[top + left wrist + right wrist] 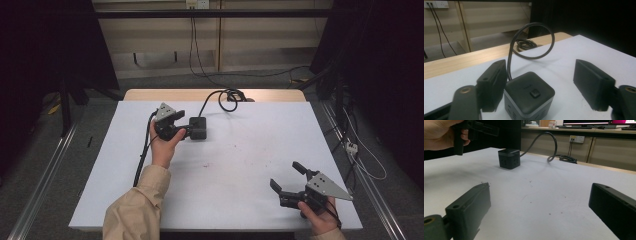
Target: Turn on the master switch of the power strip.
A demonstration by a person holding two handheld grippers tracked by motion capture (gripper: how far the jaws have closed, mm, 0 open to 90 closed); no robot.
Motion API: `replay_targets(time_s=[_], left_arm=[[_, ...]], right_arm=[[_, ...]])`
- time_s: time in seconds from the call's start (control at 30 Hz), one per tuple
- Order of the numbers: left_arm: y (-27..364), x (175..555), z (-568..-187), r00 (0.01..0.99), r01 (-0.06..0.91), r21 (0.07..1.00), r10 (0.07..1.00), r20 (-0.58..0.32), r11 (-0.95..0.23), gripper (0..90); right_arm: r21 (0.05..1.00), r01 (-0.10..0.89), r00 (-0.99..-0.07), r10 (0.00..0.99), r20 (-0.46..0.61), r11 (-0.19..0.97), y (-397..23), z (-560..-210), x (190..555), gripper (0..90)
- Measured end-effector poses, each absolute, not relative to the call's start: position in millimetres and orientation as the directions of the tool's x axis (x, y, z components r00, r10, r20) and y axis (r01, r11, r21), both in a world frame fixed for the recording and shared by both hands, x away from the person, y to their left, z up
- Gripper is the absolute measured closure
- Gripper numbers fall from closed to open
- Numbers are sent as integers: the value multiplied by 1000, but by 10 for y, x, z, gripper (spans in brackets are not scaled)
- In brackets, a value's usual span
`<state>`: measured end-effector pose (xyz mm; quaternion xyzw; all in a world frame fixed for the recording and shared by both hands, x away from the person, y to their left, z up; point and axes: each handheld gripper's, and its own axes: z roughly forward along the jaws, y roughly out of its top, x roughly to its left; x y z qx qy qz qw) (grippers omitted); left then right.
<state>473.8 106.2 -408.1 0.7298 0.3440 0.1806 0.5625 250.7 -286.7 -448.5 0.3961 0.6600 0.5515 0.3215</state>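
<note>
Power cube: a black cube-shaped socket block [198, 128] stands on the white desk top [240, 165], toward the far edge and left of its middle. A small button sits on its top face, and socket slots show on its sides in the right gripper view [509, 158].

Cable: a thick black cable [212, 98] rises from the cube's far side, arcs over, and ends in a coil at the desk's far edge, on the bare wooden strip [150, 94].

Left gripper: the left gripper [186, 131] is held just left of the cube, jaws pointing at it. In its own view the cube [529, 96] sits between the two jaws. The left jaw is right beside the cube's side, whether touching I cannot tell; the right jaw stands clearly apart. Released, nothing grasped.

Left hand: the left hand [164, 145] grips the tool from below, a beige sleeve [135, 207] coming in from the near edge.

Right gripper: the right gripper [287, 176] hovers near the desk's near right corner, well apart from the cube. Its jaws are spread wide with only bare desk top between them.

Right hand: the right hand [318, 220] holds it at the near edge.
</note>
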Motion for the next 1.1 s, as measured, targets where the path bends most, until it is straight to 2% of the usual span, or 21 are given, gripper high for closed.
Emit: replay_targets(time_s=[1.1], left_arm=[[1065, 4826, -4154, 681, 333, 931, 722, -125, -152, 595]], right_arm=[[983, 168, -482, 876, 12, 78, -2864, -4483, 2505, 35]])
